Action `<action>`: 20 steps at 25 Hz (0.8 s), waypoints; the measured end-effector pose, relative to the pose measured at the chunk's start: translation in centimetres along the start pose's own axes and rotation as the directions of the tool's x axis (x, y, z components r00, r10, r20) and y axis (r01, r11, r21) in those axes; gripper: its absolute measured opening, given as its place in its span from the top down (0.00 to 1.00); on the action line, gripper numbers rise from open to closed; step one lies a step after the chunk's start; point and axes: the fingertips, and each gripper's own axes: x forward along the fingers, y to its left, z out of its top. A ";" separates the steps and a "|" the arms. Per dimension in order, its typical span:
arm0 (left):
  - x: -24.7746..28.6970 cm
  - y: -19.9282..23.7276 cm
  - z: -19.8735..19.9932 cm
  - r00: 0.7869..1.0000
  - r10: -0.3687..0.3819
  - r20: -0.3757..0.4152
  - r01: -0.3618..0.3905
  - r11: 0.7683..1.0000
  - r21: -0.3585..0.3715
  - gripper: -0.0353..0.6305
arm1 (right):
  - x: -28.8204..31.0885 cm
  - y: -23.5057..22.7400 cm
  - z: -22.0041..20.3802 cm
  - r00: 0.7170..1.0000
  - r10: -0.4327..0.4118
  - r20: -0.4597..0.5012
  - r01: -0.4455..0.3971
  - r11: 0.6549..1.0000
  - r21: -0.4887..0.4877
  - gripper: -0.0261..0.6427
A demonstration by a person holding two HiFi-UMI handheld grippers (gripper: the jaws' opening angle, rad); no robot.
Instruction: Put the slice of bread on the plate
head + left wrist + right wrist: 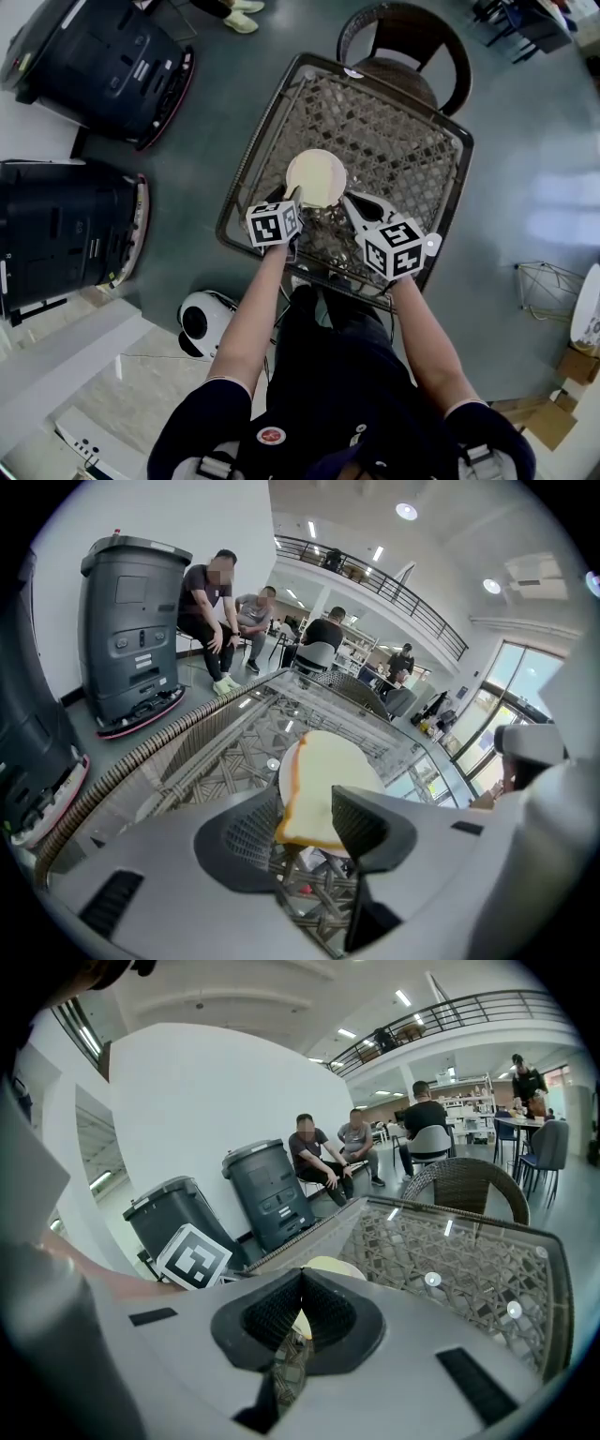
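A pale slice of bread (pixel 323 789) rests on the round white plate (pixel 375 777) on the glass-topped wicker table (pixel 412 141). The bread's near edge reaches between the pads of my left gripper (pixel 307 822), which stands open around it without pressing. From above, the left gripper (pixel 295 199) sits at the plate's (pixel 316 173) near left rim. My right gripper (pixel 347 199) hovers just right of the plate. Its jaws are shut with nothing between them (pixel 300 1312). Beyond them the plate (pixel 330 1267) shows.
A wicker chair (pixel 403 47) stands at the table's far side. Two dark floor machines (pixel 103 66) (pixel 66 234) stand to the left and a small white device (pixel 202 323) on the floor. Several people sit in the background (pixel 216 611).
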 end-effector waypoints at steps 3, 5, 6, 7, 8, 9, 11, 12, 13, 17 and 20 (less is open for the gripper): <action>-0.6 0.1 0.6 1.000 0.006 0.011 -0.006 1.000 0.016 0.69 | -0.3 0.0 0.2 1.000 -0.003 0.009 0.003 1.000 0.002 0.95; -1.3 -0.2 1.2 1.000 0.003 0.028 -0.004 0.999 0.032 0.69 | -0.6 0.0 0.5 1.000 -0.004 0.019 0.004 1.000 0.004 0.95; -1.8 -0.5 1.5 0.999 -0.004 0.040 0.003 0.999 0.037 0.70 | -0.8 0.1 0.7 1.000 -0.004 0.025 0.003 1.000 0.005 0.95; -2.3 -1.0 2.0 0.998 -0.019 0.053 0.016 0.999 0.041 0.70 | -1.0 0.1 0.9 1.000 -0.004 0.031 0.004 1.000 0.005 0.95; -2.8 -1.6 2.4 0.997 -0.041 0.065 0.038 0.998 0.045 0.70 | -1.2 0.1 1.1 0.999 -0.004 0.039 0.004 1.000 0.006 0.95; -3.4 -2.4 2.9 0.995 -0.069 0.078 0.065 0.996 0.054 0.70 | -1.5 0.2 1.3 0.999 -0.005 0.048 0.005 1.000 0.007 0.95; -4.7 -4.1 4.1 0.986 -0.126 0.109 0.117 0.989 0.085 0.70 | -2.1 0.4 1.8 0.998 -0.006 0.068 0.005 1.000 0.012 0.95; -5.4 -4.9 4.6 0.980 -0.151 0.126 0.138 0.985 0.106 0.70 | -2.4 0.5 2.1 0.997 -0.006 0.079 0.005 1.000 0.014 0.95; -6.1 -5.7 5.1 0.975 -0.173 0.141 0.156 0.979 0.128 0.70 | -2.7 0.7 2.4 0.996 -0.006 0.091 0.004 1.000 0.016 0.95; -9.1 -9.2 6.2 0.946 -0.269 0.178 0.234 0.952 0.196 0.76 | -4.1 1.6 3.5 0.990 -0.003 0.139 0.000 1.000 0.023 0.95; -11.2 -11.8 6.7 0.923 -0.325 0.204 0.275 0.931 0.240 0.83 | -5.4 2.2 4.4 0.985 -0.002 0.171 -0.002 1.000 0.021 0.95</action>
